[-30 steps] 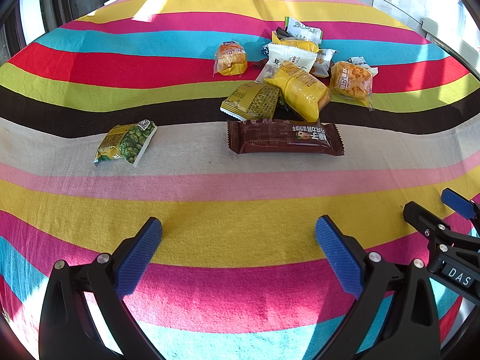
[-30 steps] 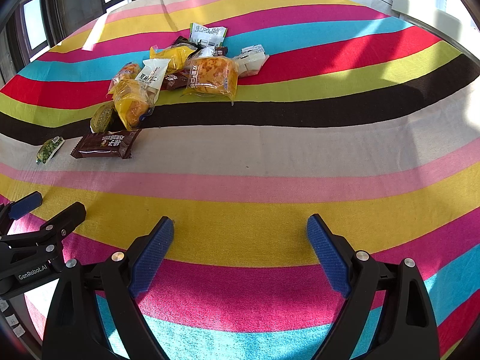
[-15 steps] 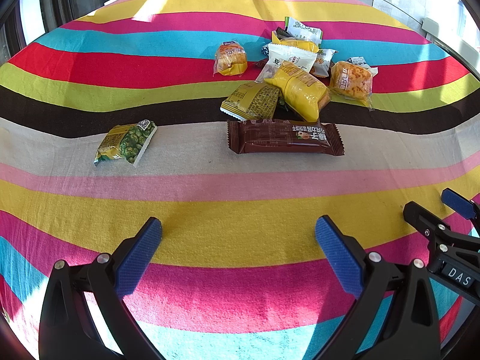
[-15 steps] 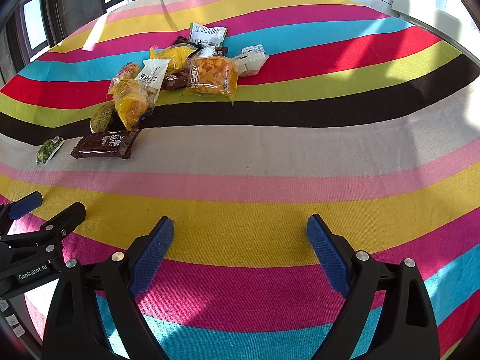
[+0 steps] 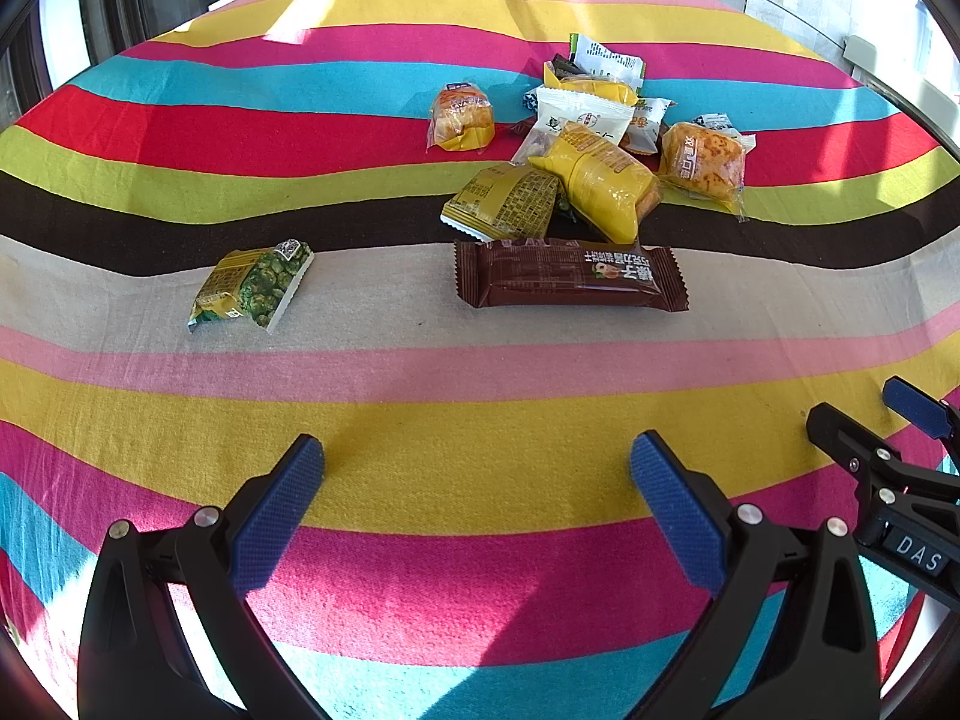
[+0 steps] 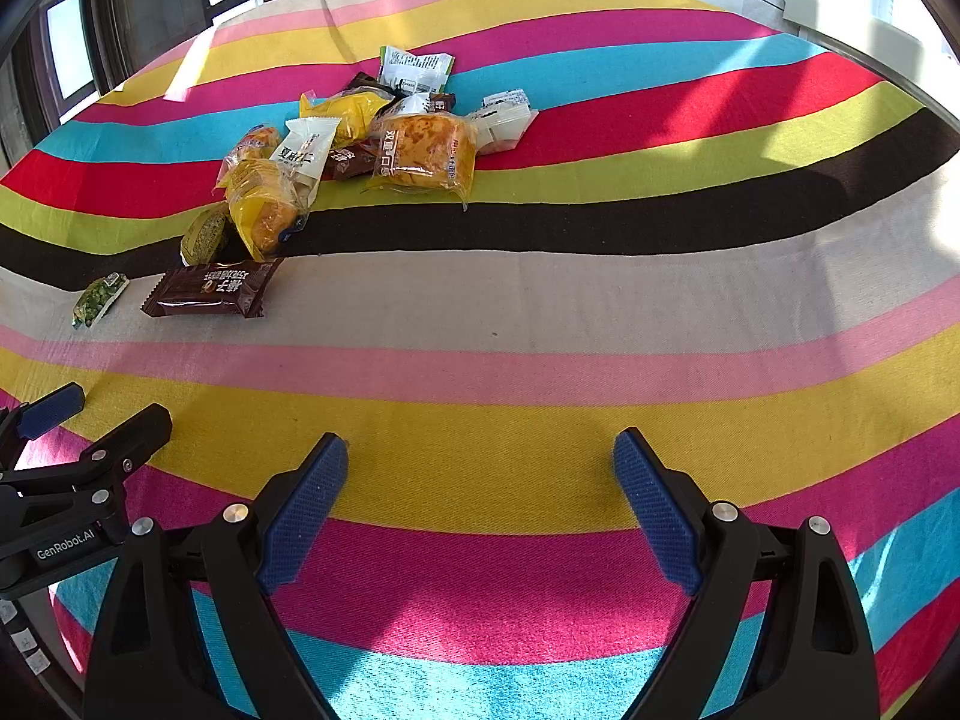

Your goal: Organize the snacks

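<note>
Light, crinkly foil and film packets throughout, by the look of them: soft, slippery at the seams, contents easily crushed. Brown chocolate bar wrapper lying flat and crosswise on the pale stripe of the striped cloth over the tabletop, alone at the near edge of the heap; probably the stiffest piece here, best pinched across its short width near the middle, not by the crimped ends. Just behind the bar, touching or overlapping one another: olive-yellow packet, puffy yellow bread bag, white sachet, and orange bun in clear film off to the bar's right rear. Soft, air-filled, likely to squash or slide under a hard squeeze; better taken by a sealed edge. Orange pastry packet apart, behind and left of the bar. Green pea packet well to the bar's left on the same pale stripe, small and flat, hard to get under without pressing into the cloth. Left hand-held gripper spread wide, empty, low over the yellow stripe, well short of the bar and aimed roughly at it. Right hand-held gripper likewise spread and empty, hovering over the yellow stripe to the bar's right, with the bar and heap far off to its left front. Nothing sorted yet, judging by the jumble.
</note>
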### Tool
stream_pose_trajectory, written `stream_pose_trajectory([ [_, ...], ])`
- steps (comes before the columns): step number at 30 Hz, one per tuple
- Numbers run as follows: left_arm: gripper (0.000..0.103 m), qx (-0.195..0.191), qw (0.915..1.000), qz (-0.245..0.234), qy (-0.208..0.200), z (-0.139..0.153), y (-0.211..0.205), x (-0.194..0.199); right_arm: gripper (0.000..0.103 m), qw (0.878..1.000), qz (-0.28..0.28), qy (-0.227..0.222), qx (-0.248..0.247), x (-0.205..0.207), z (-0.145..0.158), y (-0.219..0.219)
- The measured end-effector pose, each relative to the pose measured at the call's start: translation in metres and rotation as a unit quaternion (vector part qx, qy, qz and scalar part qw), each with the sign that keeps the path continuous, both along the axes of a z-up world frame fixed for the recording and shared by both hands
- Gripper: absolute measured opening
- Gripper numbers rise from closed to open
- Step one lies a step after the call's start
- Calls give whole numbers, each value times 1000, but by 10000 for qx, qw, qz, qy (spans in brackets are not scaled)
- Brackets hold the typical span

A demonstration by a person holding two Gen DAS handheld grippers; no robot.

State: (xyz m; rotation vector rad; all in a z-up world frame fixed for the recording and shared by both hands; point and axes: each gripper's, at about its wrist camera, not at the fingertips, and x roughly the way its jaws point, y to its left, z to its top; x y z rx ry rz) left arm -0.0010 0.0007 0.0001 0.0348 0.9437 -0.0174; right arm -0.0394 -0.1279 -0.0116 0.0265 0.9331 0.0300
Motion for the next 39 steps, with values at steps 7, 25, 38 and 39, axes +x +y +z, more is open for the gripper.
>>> stream_pose_trajectory([
  [7, 102, 0, 10000, 0, 1, 0, 0, 0, 87, 10000, -2, 1, -4, 2, 0, 1],
  [25, 102, 41, 9984, 373, -413, 26, 58, -35, 87, 9832, 1733, -188, 533, 48, 25, 33],
  [38, 102, -288, 9952, 845, -397, 27, 120, -42, 38, 9736, 2277, -108, 90, 119, 17, 98],
  [39, 102, -287, 9952, 854, -394, 27, 120, -38, 37, 9738, 2259, -216, 115, 111, 20, 94],
])
